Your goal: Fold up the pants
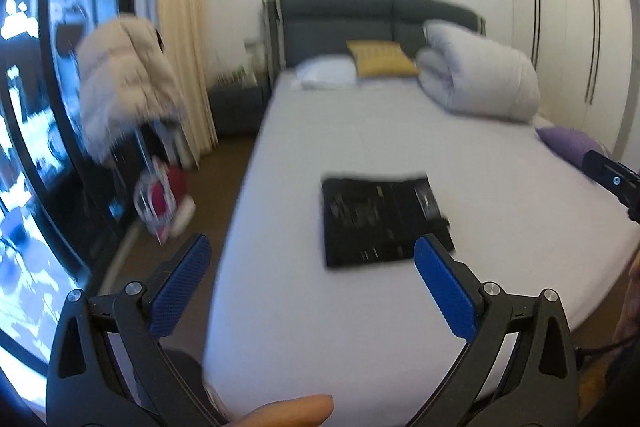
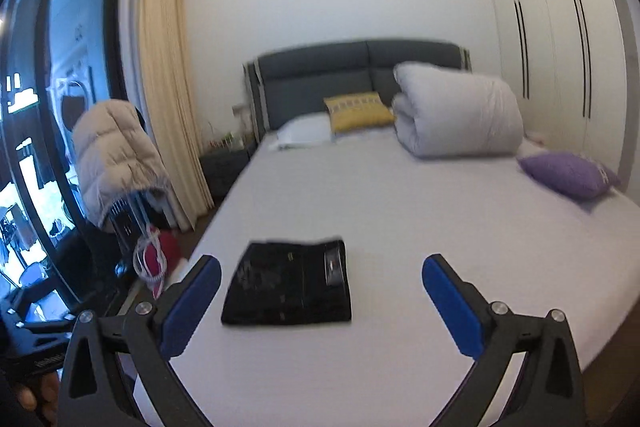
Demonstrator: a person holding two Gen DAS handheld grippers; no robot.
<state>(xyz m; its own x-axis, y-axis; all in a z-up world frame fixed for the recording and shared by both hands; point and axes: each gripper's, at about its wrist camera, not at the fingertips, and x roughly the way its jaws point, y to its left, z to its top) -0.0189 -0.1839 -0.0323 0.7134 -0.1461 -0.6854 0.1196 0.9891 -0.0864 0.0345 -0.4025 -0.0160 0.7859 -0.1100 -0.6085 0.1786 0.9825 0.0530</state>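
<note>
The black pants point(image 1: 382, 221) lie folded into a compact rectangle on the white bed point(image 1: 320, 307), near its foot. They also show in the right wrist view point(image 2: 288, 285). My left gripper point(image 1: 312, 255) is open and empty, held back from the bed's foot with the pants ahead of its right finger. My right gripper point(image 2: 320, 275) is open and empty, held above the foot of the bed point(image 2: 400, 227), the pants between its fingers farther ahead. The right gripper's tip shows at the right edge of the left wrist view point(image 1: 612, 179).
A rolled white duvet point(image 2: 456, 111), a yellow cushion point(image 2: 356, 111), a white pillow point(image 2: 304, 133) and a purple cushion point(image 2: 568, 173) lie at the head and right side. A beige puffer jacket point(image 2: 116, 155) hangs over a rack by the window, red items point(image 2: 160, 255) on the floor.
</note>
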